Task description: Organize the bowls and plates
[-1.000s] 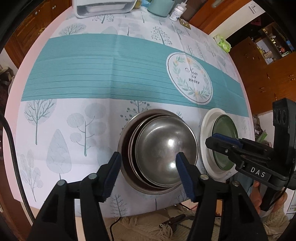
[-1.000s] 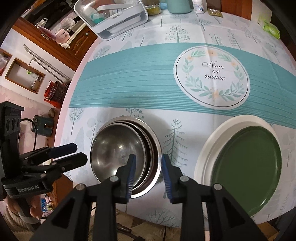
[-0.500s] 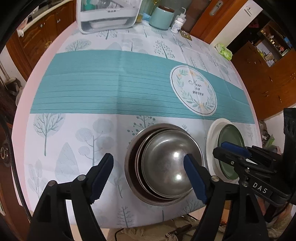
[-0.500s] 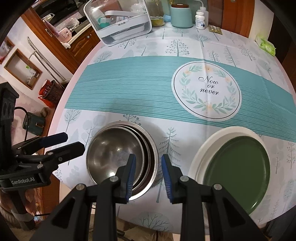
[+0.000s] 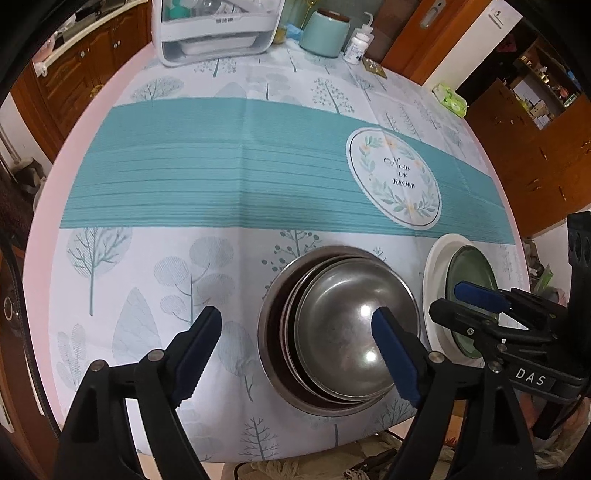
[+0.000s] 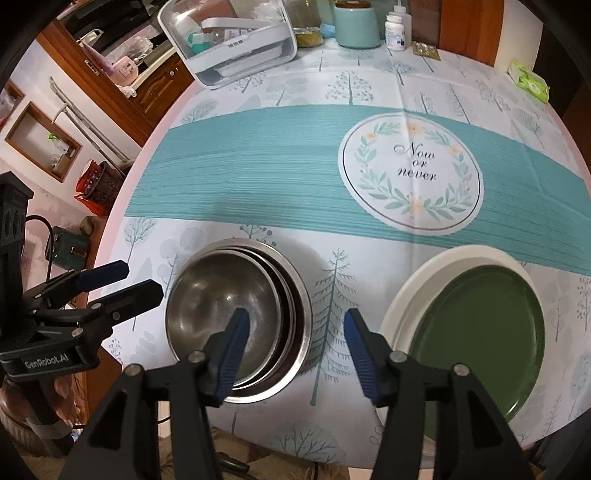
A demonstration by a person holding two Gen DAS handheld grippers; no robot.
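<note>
Bowls (image 5: 338, 328): steel, nested in one stack near the front edge of the worktop (image 5: 207, 173), smallest one innermost and pushed toward the right side of the stack. Green plate (image 6: 478, 334) sits inside a larger white plate (image 6: 413, 291), just right of the bowls, apart from them, a tree print on the cloth between. Left gripper (image 5: 295, 350) released, jaws spread wide, holding nothing; left finger over bare cloth, right finger over the bowl stack. Right gripper (image 6: 295, 349) also released and empty, jaws apart; left finger over the bowls, right finger over the near rim of the white plate, gap between the two stacks showing between them. Can't tell if either touches anything. Far side of worktop: white lidded storage box (image 6: 236, 44), teal canister (image 6: 356, 24), white pill bottle (image 6: 397, 31), blister pack (image 6: 424, 50), green wipes packet (image 6: 528, 79). Round "Now or never" print (image 6: 410, 179) on the teal band, nothing on it. Wooden cabinets (image 5: 77, 70) behind
</note>
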